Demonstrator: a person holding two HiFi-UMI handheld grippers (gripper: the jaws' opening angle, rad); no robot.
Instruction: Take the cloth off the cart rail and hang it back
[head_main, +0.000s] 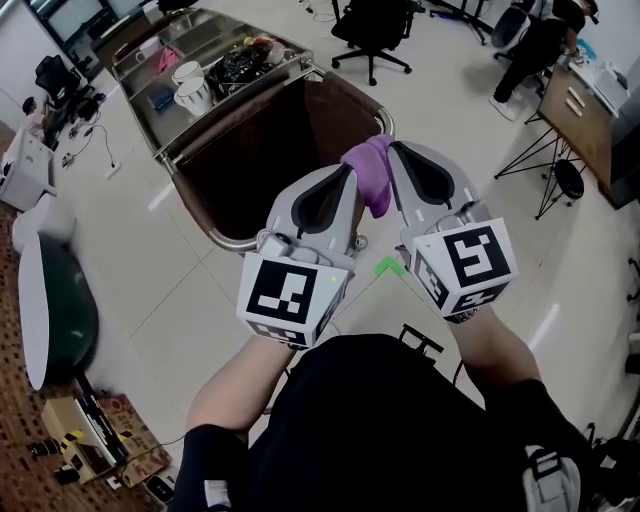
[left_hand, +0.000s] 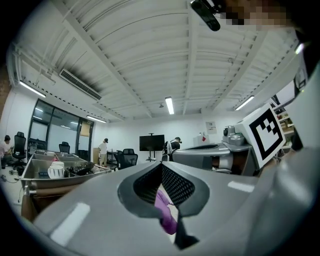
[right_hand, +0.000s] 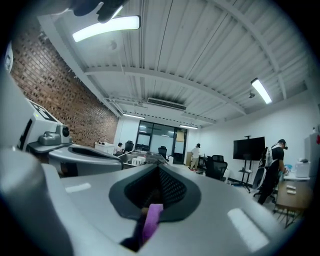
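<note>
Both claws on one cloth, seen from the head view. You are holding the left claw (head_main: 350, 178) and the right claw (head_main: 393, 152) side by side in front of you, tips leaning toward each other, marker cubes facing your body. Both are gripping the same purple cloth (head_main: 371, 173), which is bunching into a small fold between the two tips and drooping a little below them. In the left gripper view the jaws are pressing together on a purple fold. In the right gripper view the jaws are likewise closing flat on a purple strip. The cloth is lying over the near right corner of the cart (head_main: 163, 150) as you look down, just beside the chrome rail (head_main: 228, 240). Whether it is touching that rail cannot be told. The rail is framing a brown bag (head_main: 270, 150). Beyond it the cart's steel tray (head_main: 215, 42) is carrying two white bowls (head_main: 190, 88) and some dark clutter. The pale tiled floor (head_main: 120, 250) is surrounding the cart.
</note>
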